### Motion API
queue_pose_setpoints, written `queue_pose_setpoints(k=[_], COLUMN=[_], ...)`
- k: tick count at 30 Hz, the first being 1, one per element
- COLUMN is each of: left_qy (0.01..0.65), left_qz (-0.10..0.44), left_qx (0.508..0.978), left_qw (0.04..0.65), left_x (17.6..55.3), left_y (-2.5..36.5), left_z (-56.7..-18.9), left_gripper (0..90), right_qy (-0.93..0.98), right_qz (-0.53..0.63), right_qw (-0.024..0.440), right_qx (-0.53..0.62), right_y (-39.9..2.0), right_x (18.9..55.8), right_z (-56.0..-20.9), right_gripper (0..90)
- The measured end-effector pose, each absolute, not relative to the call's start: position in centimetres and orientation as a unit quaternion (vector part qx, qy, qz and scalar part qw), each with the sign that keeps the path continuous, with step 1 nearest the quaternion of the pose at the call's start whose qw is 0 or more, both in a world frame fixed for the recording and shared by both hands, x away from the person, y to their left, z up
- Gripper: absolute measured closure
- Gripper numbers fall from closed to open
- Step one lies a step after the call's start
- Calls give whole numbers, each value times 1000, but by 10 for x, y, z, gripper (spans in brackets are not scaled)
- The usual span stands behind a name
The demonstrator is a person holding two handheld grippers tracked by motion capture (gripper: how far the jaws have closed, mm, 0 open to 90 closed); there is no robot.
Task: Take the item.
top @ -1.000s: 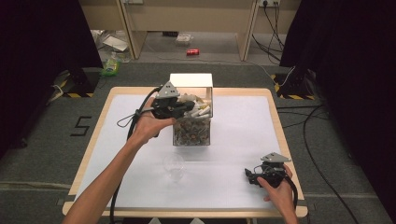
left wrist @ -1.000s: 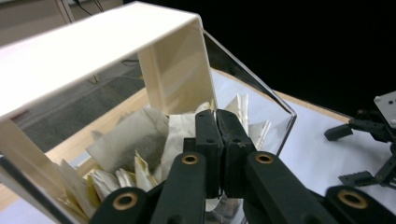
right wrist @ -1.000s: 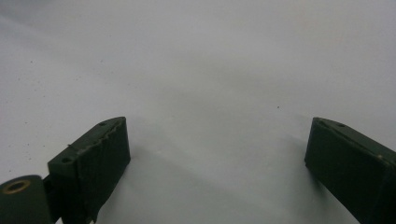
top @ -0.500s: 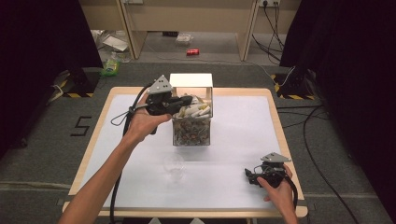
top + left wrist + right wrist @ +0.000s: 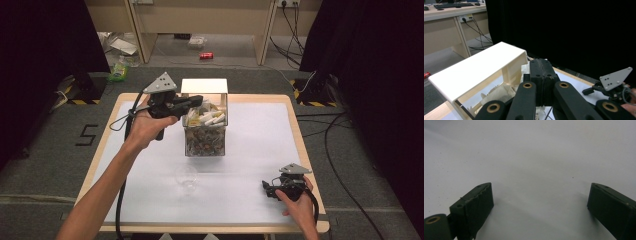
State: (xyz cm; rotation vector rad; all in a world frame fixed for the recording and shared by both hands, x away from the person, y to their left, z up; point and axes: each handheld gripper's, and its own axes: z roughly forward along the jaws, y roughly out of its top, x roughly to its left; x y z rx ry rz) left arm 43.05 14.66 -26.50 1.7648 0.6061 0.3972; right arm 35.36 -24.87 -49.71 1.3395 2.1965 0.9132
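The left gripper (image 5: 196, 100) is hovering over the open top of the clear box (image 5: 205, 135), which is standing near the middle of the tabletop's (image 5: 250, 125) far edge. In the left gripper view its jaws are pressing flat against each other with nothing visible between them. The box is holding mixed small items, with pale, paper-like pieces (image 5: 210, 118) lying on top; a white shelf-like lid (image 5: 476, 67) is spanning its far side.

The right gripper (image 5: 270, 189) is resting on the tabletop near the near right corner, well apart from the box. In the right gripper view its jaws are standing wide apart over bare white surface, gripping nothing.

A clear glass (image 5: 186, 177) is standing on the tabletop, on the near side of the box and apart from it.

Step in hand, as a judgement: the left gripper is positioning above the box contents for a pick. It is not possible to tell from these views whether it is arriving or leaving.

Next move, as a judgement:
1. Spread the left jaws before descending.
2. Lower between the box walls, avoiding the white lid and the rim.
3. Close on a single top piece; loose paper-like pieces are likely to slip or come up in a bunch.
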Motion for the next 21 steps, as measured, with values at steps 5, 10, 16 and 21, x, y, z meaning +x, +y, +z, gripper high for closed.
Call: queue_pose_setpoints(k=[5,10,16,21], left_qy=[256,252,246,247], left_qz=[161,152,147,139], left_qx=[752,752,753,751], left_qw=[585,590,592,596], left_x=[424,417,408,402], left_y=[151,156,161,168], left_z=[-258,-254,-252,-258], left_gripper=[892,892,892,891], right_qy=[788,788,788,788], right_qz=[327,327,327,327], right_qw=[205,205,205,205], right_qx=[480,480,480,480], right_y=[-249,-249,-249,-249], right_x=[354,354,354,354], right_z=[-497,-497,-497,-497], right_gripper=[71,71,71,71])
